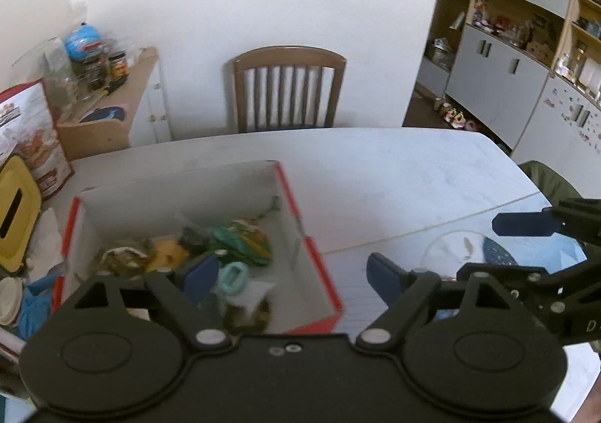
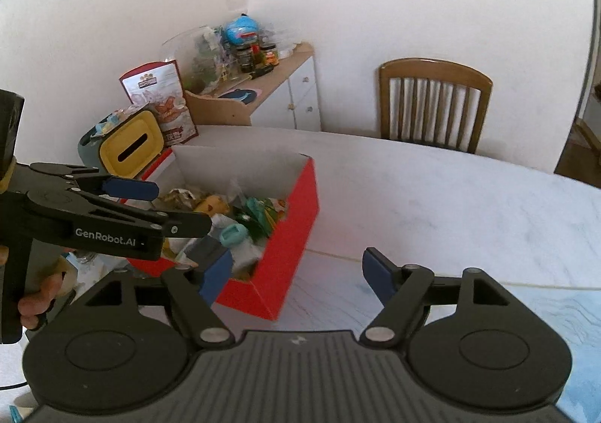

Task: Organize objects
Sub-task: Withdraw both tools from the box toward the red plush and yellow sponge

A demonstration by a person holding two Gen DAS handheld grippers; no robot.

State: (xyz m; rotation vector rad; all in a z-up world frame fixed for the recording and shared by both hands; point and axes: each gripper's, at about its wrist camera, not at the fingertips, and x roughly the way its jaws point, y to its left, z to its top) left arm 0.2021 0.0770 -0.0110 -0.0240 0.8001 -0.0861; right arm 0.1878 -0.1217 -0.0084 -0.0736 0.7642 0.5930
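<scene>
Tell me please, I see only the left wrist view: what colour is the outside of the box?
Observer: Its outer wall is plain red, as the right wrist view shows on the box.
Operator: Is something behind the yellow container?
Observer: Yes, a grey-blue tub stands beside the yellow container.
Operator: Who holds the left gripper?
Observer: A hand grips its handle; the left gripper is open, holding nothing.

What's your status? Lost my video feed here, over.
Left gripper open, empty, above the red box. Right gripper open, empty, beside it. Box holds mixed small items. Nothing in the way on the table.
</scene>
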